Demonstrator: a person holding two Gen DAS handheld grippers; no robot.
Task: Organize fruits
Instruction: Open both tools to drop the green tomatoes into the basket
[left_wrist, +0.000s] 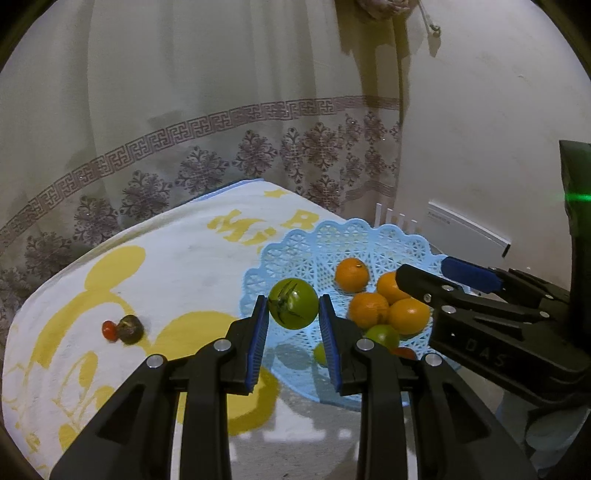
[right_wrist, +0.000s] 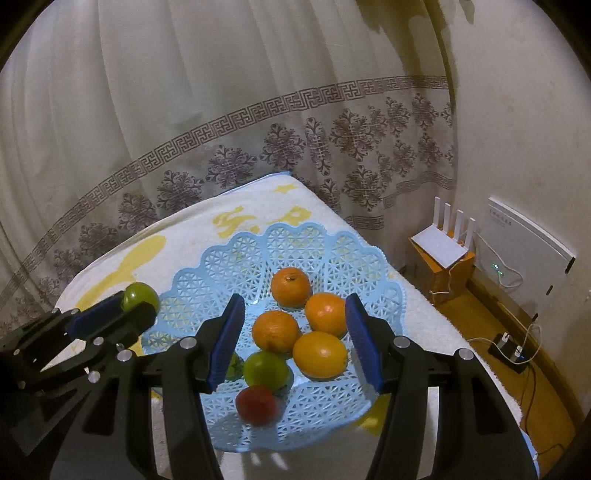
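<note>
The left gripper (left_wrist: 293, 315) has its jaws closed on a green tomato (left_wrist: 293, 303), held in the air with the stem end turned toward the camera; seen from the right wrist view the same fruit (right_wrist: 139, 295) sits just outside the near-left rim of the blue lattice basket (right_wrist: 207, 266). The relation that matters is this: the basket's bowl lies forward and to the right of the held tomato, so the drop likely calls for a short carry rightward over the scalloped rim before the jaws part. The tomato is nearly round, so no long axis constrains the release. Inside the basket lie four oranges (right_wrist: 290, 287), a green fruit (right_wrist: 265, 370) and a red tomato (right_wrist: 256, 405), crowded toward the near side; the far-left part of the bowl looks freer. The right gripper (right_wrist: 295, 339) hovers above the oranges with its jaws wide and holding nothing, and it could crowd the left gripper's path. On the towel-covered desk (left_wrist: 166, 258), well to the left, a small red fruit (left_wrist: 109, 330) touches a dark fruit (left_wrist: 131, 328); the left gripper is the nearer one for those.
</note>
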